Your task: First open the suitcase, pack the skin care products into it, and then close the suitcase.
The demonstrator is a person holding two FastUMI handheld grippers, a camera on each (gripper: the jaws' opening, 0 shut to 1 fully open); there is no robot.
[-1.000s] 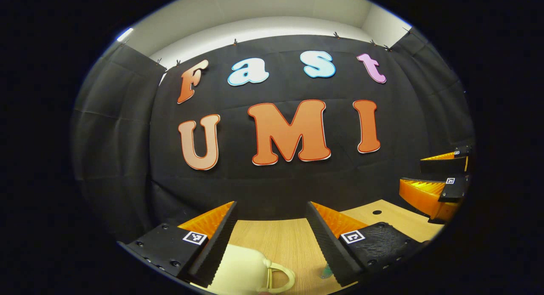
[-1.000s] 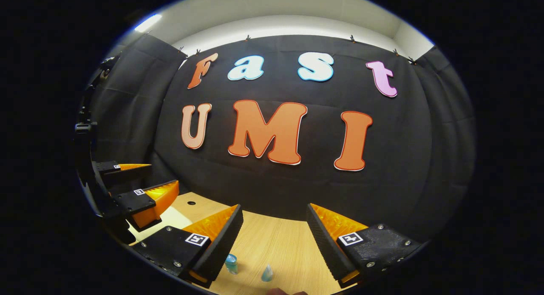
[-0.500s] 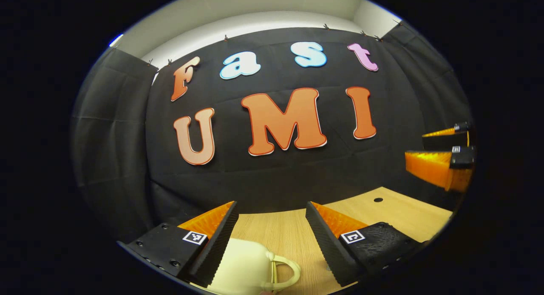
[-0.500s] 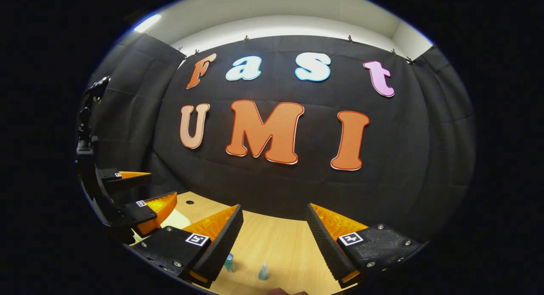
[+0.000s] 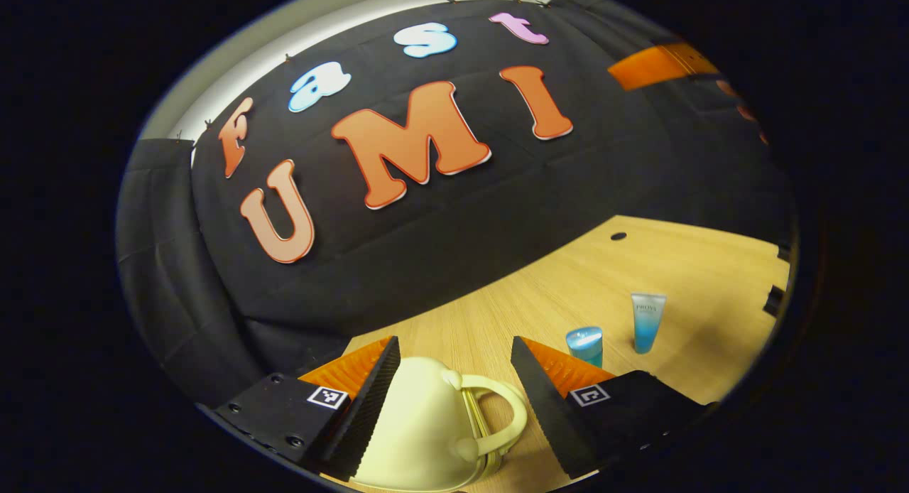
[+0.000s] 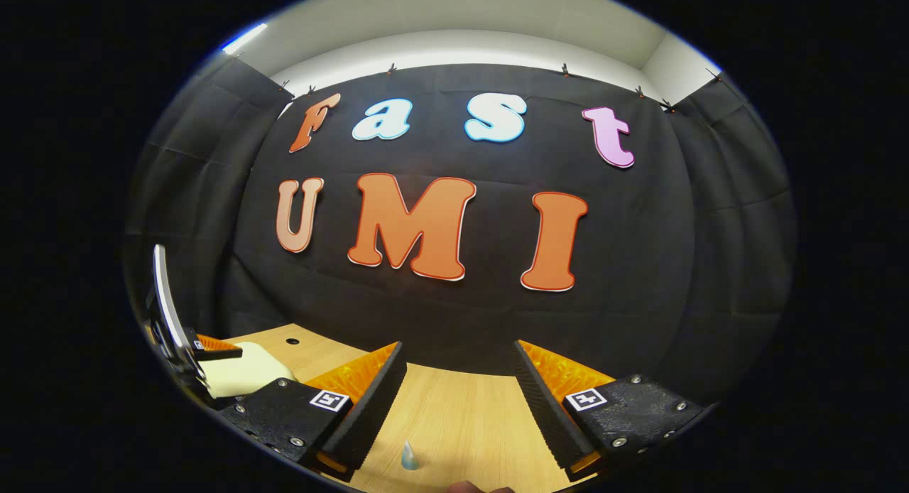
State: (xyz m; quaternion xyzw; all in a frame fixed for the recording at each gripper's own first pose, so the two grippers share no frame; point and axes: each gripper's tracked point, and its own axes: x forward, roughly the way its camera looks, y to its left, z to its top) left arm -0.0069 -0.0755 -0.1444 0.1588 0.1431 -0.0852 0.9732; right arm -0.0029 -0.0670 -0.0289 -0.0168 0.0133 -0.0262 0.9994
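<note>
A small cream suitcase (image 5: 422, 425) with a looped handle (image 5: 505, 411) lies shut on the wooden table (image 5: 675, 266), low in the left gripper view. My left gripper (image 5: 454, 401) is open and hangs just over it, one finger at the case's left side and the other to the right of the handle. A blue jar (image 5: 585, 344) and a blue tube (image 5: 648, 321) stand to the right. In the right gripper view my right gripper (image 6: 458, 401) is open above the table (image 6: 461, 408), with the tip of a blue tube (image 6: 409, 456) below it. The suitcase (image 6: 245, 369) and the left gripper (image 6: 195, 351) are at far left.
The black cloth wall closes off the back of the table. A small round hole (image 5: 618, 235) is in the tabletop near the wall, also seen as the hole (image 6: 287, 341) in the right gripper view. A blurred orange gripper part (image 5: 653, 63) shows at top right.
My left gripper has tilted down and rolled toward the suitcase, which now looks larger; the jar and tube have come into its view. The right gripper has shifted only slightly.
</note>
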